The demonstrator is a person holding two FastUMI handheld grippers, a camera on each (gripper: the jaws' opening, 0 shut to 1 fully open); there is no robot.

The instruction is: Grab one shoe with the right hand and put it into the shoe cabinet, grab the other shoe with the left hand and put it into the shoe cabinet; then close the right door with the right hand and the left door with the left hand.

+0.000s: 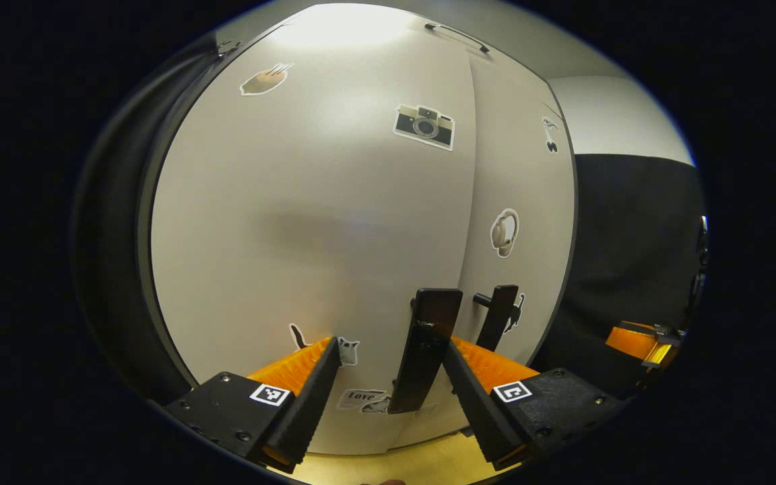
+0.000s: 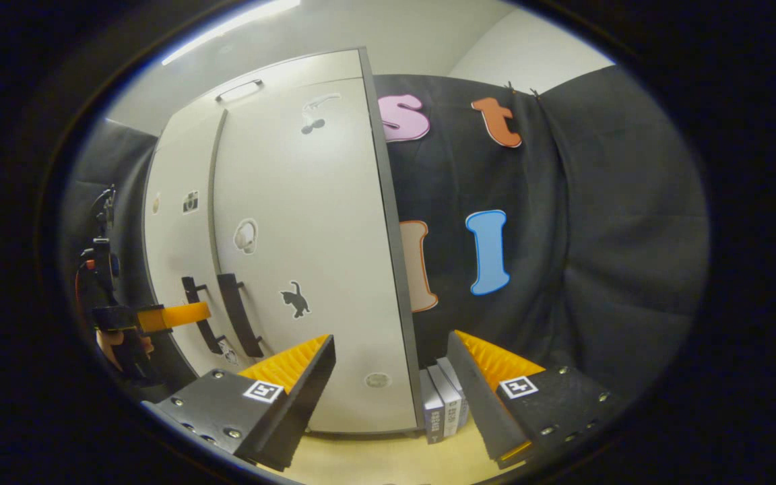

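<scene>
Close against the cabinet front, left gripper (image 1: pixel 391 367) had its jaws wide apart, the left door's dark handle (image 1: pixel 425 350) standing in the gap betw. them; handle looked v. near the right-hand finger but contact couldn't be made out, nothing clamped. Right gripper (image 2: pixel 391 364) also spread wide, gripping nothing, aimed at the cabinet's right edge near floor level. Shoe cabinet (image 2: pixel 307 236): left door (image 1: pixel 307 222) and right door (image 2: pixel 314 256) both lay flush, a thin seam betw. them, so interior and any shoes were hidden from sight. Second handle (image 1: pixel 499 316) sat just beside the first, on the right door. Stickers on doors: camera (image 1: pixel 424 126), headphones (image 1: pixel 504 232), cat (image 2: pixel 296 299); others too small to tell. Some upright books or boxes (image 2: pixel 443 404) stood on the yellowish floor (image 2: pixel 388 458) beside cabinet's right side, partly cut off by a finger. Left gripper also seen far off at edge of right gripper view, held by a hand (image 2: pixel 118 343), blurry.
</scene>
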